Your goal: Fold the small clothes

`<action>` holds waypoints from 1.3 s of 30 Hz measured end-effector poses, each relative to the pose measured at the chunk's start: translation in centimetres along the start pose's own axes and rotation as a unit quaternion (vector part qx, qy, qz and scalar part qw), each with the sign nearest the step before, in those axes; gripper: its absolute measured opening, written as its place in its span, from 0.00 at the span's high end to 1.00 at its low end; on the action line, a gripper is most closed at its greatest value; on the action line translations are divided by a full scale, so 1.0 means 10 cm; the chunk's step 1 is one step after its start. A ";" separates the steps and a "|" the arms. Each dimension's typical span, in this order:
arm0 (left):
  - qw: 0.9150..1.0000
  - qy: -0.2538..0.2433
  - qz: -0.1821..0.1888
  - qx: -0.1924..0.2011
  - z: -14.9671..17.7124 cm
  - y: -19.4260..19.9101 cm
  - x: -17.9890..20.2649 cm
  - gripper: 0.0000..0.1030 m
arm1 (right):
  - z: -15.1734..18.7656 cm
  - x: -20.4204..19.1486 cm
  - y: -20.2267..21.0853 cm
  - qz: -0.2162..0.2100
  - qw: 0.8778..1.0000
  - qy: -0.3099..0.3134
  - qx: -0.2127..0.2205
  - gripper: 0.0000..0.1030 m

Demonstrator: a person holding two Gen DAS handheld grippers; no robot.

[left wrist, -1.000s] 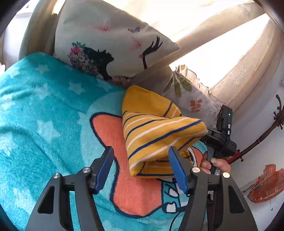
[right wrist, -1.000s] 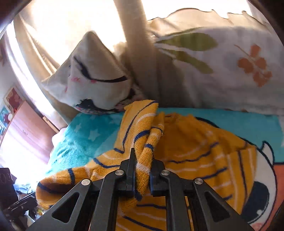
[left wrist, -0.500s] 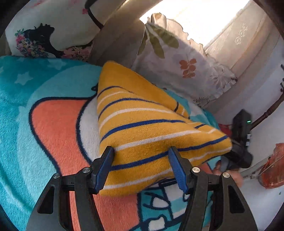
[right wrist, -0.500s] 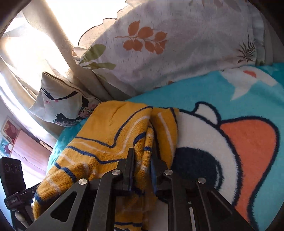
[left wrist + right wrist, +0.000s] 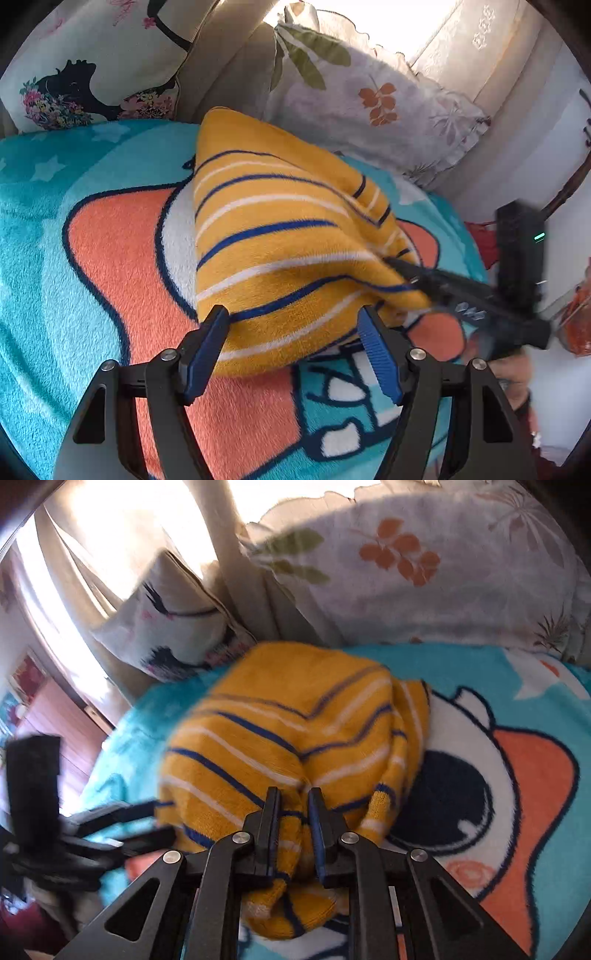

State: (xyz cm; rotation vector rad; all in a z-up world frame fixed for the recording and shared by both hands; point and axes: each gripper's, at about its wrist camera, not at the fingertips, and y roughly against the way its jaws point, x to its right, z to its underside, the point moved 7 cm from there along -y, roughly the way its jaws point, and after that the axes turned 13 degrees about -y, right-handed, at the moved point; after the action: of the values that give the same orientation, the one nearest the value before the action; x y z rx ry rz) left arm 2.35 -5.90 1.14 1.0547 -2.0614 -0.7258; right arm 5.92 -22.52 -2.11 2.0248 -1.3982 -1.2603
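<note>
A small yellow garment with blue and white stripes point(image 5: 280, 251) lies folded over on a teal cartoon blanket point(image 5: 74, 295); it also shows in the right wrist view point(image 5: 295, 738). My left gripper point(image 5: 293, 343) is open, its blue pads on either side of the garment's near edge. My right gripper point(image 5: 293, 812) is shut on a bunched fold of the garment; from the left wrist view it shows at the garment's right corner point(image 5: 413, 275).
Two printed pillows point(image 5: 92, 66) point(image 5: 369, 99) lean against the cream sofa back behind the blanket. Curtains and a bright window are beyond them. A red object point(image 5: 576, 317) lies off the blanket's right edge.
My right gripper has carried the garment's corner down toward the blanket, so the fold lies lower. My left gripper has closed in on the near edge, still open.
</note>
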 end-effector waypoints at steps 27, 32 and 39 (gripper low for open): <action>0.997 0.053 0.049 0.016 -0.55 -0.13 -0.51 0.33 | -0.50 0.09 -0.12 -0.123 0.987 -0.104 0.021 0.66; 0.999 0.032 -0.027 0.003 -0.21 -0.04 -0.46 0.33 | -0.39 0.33 -0.14 -0.062 0.990 -0.121 0.037 0.62; 0.999 -0.007 -0.053 0.009 -0.07 -0.16 -0.24 0.33 | -0.59 0.17 0.11 -0.037 0.994 -0.070 0.080 0.47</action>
State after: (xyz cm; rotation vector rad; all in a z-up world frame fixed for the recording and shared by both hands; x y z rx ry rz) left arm 4.63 -4.83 -0.39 1.1800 -2.0396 -0.7714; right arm 10.40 -25.53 0.96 2.1487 -1.5459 -1.3846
